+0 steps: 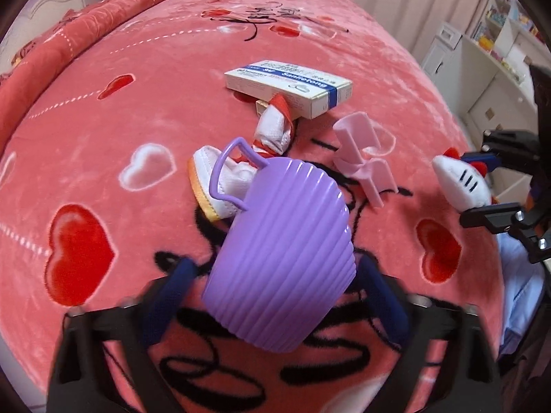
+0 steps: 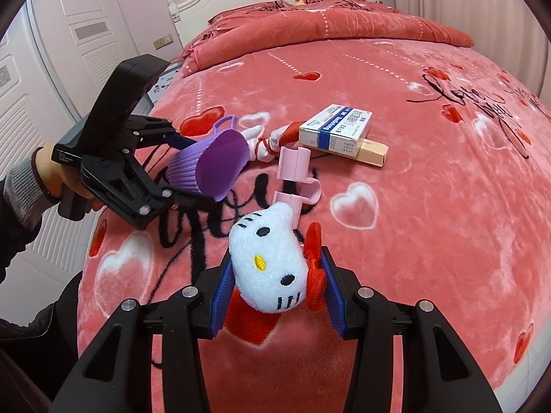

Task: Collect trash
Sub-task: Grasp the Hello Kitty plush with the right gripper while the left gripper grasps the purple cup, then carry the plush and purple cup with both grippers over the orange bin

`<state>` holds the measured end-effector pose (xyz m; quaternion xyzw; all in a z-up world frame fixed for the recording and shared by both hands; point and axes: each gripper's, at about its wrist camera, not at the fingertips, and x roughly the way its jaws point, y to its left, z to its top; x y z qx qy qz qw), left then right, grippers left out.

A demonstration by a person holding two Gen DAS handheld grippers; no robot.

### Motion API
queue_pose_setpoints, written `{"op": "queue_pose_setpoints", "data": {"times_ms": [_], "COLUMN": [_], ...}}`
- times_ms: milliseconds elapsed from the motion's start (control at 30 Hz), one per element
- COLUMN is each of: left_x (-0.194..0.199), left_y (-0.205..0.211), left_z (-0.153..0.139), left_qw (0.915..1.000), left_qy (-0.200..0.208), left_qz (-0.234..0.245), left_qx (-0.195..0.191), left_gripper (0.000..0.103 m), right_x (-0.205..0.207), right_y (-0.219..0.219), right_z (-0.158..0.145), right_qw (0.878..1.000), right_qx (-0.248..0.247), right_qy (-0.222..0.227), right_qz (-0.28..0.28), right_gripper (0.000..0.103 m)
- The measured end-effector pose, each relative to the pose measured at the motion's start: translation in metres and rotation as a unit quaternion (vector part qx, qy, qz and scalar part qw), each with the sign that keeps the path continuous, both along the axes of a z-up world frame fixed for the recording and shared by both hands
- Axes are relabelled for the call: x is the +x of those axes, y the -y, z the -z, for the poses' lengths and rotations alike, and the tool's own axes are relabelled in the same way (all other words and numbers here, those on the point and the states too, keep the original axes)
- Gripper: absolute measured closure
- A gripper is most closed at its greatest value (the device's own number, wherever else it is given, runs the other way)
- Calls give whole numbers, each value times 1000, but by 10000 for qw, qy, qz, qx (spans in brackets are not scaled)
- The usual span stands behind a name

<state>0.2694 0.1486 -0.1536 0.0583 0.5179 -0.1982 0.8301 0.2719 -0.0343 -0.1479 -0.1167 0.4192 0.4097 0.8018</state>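
Pink plush blanket (image 1: 144,110) with red and white hearts covers the bed; all items lie on it or are held over it.

My left gripper (image 1: 275,275) has a purple ribbed bin (image 1: 286,258) between its blue pads. In the left view the pads sit at either flank of the bin; I cannot confirm firm contact. In the right view the bin (image 2: 210,161) is tilted on its side between the left gripper's (image 2: 186,172) fingers, its handle pointing away, toward the headboard.

My right gripper (image 2: 275,289) is clamped on a white plush cat head (image 2: 272,268) with a red bow; both pads press its sides. The left view shows the same plush (image 1: 461,182) at the right edge.

Loose on the blanket: a white and blue carton (image 1: 289,86) resting on a thinner beige box (image 2: 372,151); a white and red cloth toy (image 1: 275,130) just beyond the bin, touching the carton's near edge; a pink plastic piece (image 1: 361,158) between the bin and the plush.

A hand (image 2: 51,175) in a grey cuff grips the left handle.
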Motion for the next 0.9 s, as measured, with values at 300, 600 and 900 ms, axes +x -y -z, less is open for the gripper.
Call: {"op": "queue_pose_setpoints", "data": {"times_ms": [300, 600, 900], "left_x": [-12, -56, -117], "left_y": [2, 26, 60], "left_z": [-7, -36, -65], "left_qw": [9999, 9998, 9994], "left_qy": [-22, 141, 300], "left_qz": [-144, -127, -112], "left_qx": [-82, -28, -109], "left_gripper": [28, 28, 28], "right_x": [-4, -37, -95], "right_y": [5, 27, 59], "right_z": [0, -28, -46], "right_qw": [9999, 9995, 9991], "right_qx": [98, 258, 364], "right_qy": [-48, 151, 182], "right_qz": [38, 47, 74], "right_gripper": [56, 56, 56]}}
